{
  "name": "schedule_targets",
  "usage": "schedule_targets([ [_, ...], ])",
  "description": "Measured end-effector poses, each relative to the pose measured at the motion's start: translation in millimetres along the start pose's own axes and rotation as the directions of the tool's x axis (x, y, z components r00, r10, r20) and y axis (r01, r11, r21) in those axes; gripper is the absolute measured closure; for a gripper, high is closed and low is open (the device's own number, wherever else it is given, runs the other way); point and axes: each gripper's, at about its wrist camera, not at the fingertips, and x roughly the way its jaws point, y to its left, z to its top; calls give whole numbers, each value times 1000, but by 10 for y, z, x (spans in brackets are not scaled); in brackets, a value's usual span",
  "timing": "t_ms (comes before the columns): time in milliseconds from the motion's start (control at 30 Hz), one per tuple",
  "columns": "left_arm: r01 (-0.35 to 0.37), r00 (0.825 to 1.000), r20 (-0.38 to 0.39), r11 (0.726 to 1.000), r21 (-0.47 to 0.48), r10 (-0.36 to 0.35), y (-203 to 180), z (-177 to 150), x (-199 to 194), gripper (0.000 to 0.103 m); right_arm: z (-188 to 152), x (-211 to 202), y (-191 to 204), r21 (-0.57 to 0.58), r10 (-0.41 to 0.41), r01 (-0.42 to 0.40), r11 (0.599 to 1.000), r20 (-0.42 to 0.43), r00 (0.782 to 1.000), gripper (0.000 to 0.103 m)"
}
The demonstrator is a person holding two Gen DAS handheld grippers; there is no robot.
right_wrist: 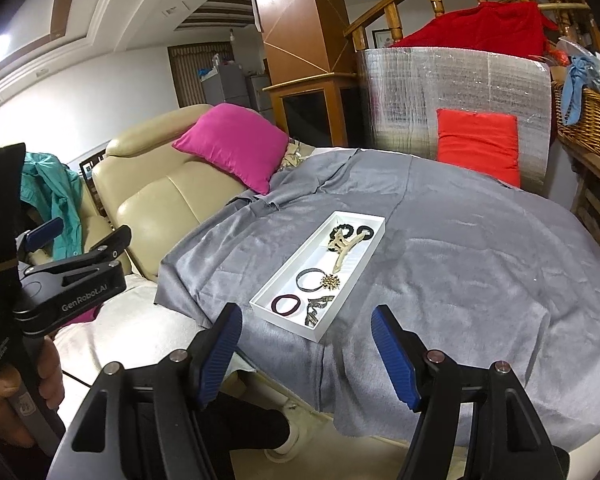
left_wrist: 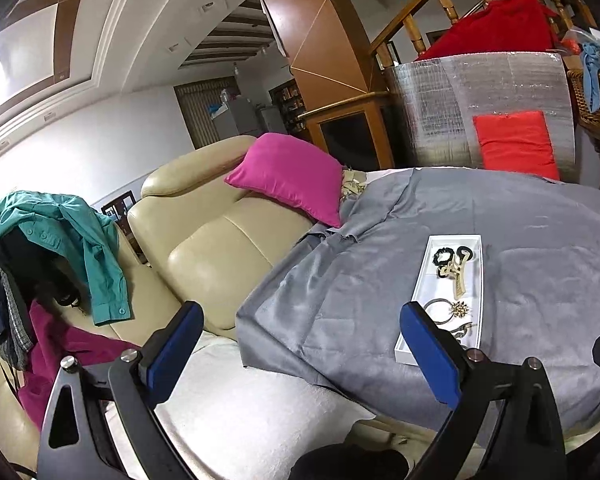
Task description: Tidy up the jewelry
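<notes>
Jewelry (right_wrist: 324,276) all lay in the tray (right_wrist: 278,280) on the grey-draped worktop (right_wrist: 480,272), so little seemed left for you, and both grippers (left_wrist: 300,354) (right_wrist: 306,354) hung short of it, fingers spread and empty.

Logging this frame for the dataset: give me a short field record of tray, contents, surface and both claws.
surface: grey cloth over a table
tray: white tray, long, lying on the cloth
contents: beige hair clip, maroon hair tie, gold brooch, silver bangle
left claw: open, empty, short of the tray
right claw: open, empty, short of the tray
</notes>
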Motion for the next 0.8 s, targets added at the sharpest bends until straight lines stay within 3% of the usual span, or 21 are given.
schedule_targets([
  [800, -1, 1000, -10, 1000, -1, 1, 46, -41, 60, 5, 1, 25, 0, -2, 10, -10, 1000, -4, 1000, 32],
])
